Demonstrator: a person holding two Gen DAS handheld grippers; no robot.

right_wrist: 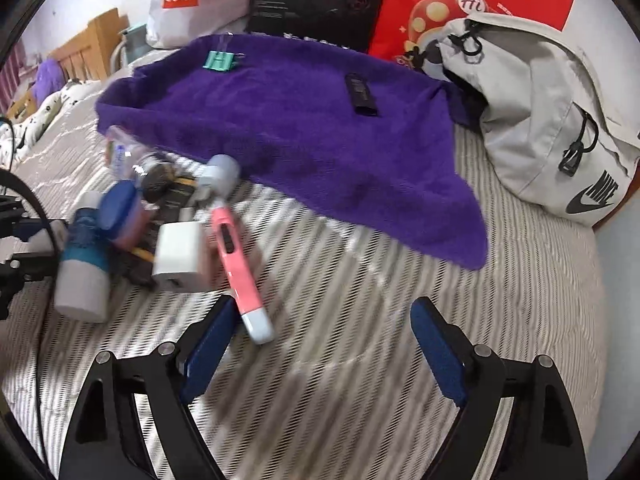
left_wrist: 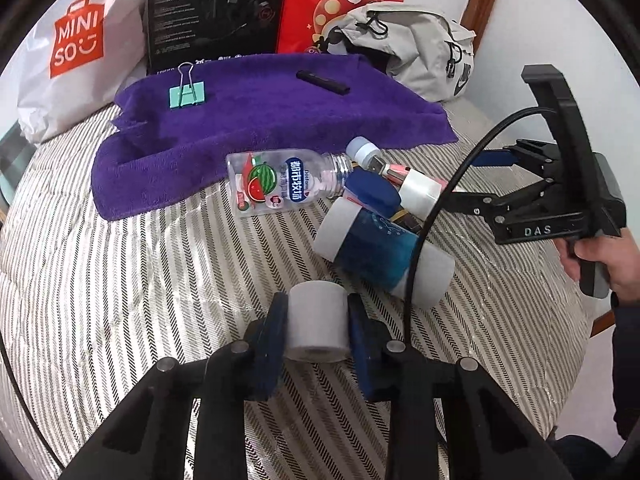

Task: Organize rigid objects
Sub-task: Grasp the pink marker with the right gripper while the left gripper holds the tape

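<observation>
Gripping a white roll (left_wrist: pixel 317 322) short of the purple towel (left_wrist: pixel 280 120), the left gripper (left_wrist: pixel 317 332) risks slippage; the right gripper (right_wrist: pixel 320 344) gapes empty.

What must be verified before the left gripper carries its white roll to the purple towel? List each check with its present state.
1. Left gripper shut on the white roll, a finger on each side: ok.
2. Grip firm enough to carry it: cannot tell.
3. Bare space on the purple towel between the binder clip and the black stick: ok.
4. Right gripper open and holding nothing: ok.
5. Right gripper clear of the pile: not ok, its finger is right beside the pink pen.
6. Path to the towel clear: not ok, the watermelon bottle lies in front of it.
</observation>
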